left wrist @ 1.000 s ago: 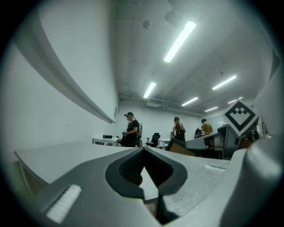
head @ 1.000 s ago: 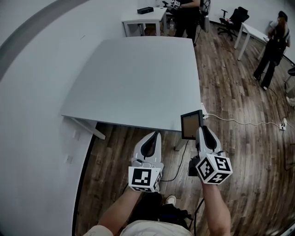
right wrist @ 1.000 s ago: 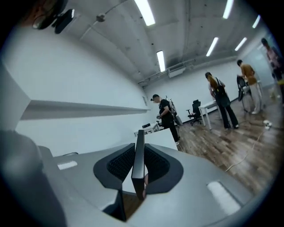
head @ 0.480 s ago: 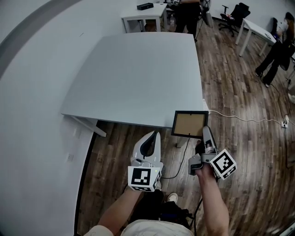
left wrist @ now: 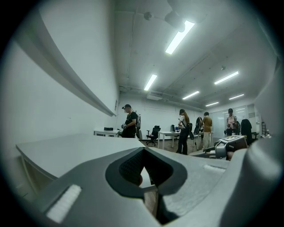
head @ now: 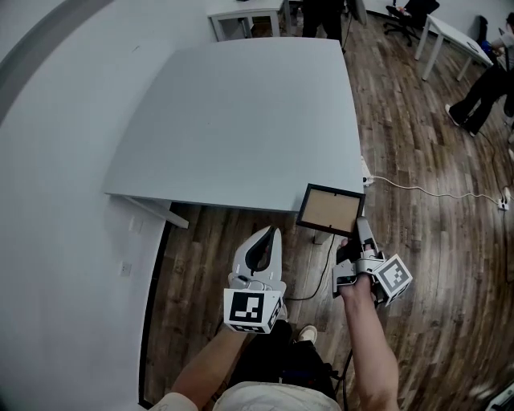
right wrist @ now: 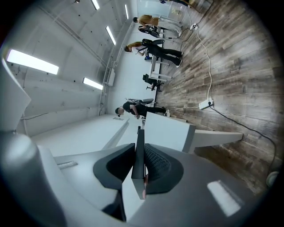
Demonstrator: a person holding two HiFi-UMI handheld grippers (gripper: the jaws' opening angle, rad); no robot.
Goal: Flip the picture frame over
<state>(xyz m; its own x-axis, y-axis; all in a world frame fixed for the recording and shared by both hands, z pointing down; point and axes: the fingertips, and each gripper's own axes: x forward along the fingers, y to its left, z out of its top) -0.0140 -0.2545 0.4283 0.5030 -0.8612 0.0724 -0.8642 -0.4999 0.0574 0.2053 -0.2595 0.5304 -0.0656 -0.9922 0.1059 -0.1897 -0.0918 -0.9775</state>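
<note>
The picture frame (head: pixel 330 209) has a black border and shows a brown face upward. It hangs over the floor just off the near right corner of the grey table (head: pixel 241 120). My right gripper (head: pixel 358 231) is shut on the frame's near edge, rolled onto its side. In the right gripper view the frame (right wrist: pixel 139 148) stands edge-on between the two pads, with the table (right wrist: pixel 84 135) beyond. My left gripper (head: pixel 266 241) hovers in front of the table's near edge, shut with nothing in it; its view shows the tabletop (left wrist: pixel 66 150) ahead.
A wall runs along the table's left side. A white power strip (head: pixel 367 171) and its cable (head: pixel 434 193) lie on the wood floor to the right. Another white desk (head: pixel 241 12), office chairs and standing people (head: pixel 482 80) are at the far end.
My right gripper rolled and drew back slightly, turning the frame from narrow and upright to wide and nearly flat, brown face up. The left gripper has held still.
</note>
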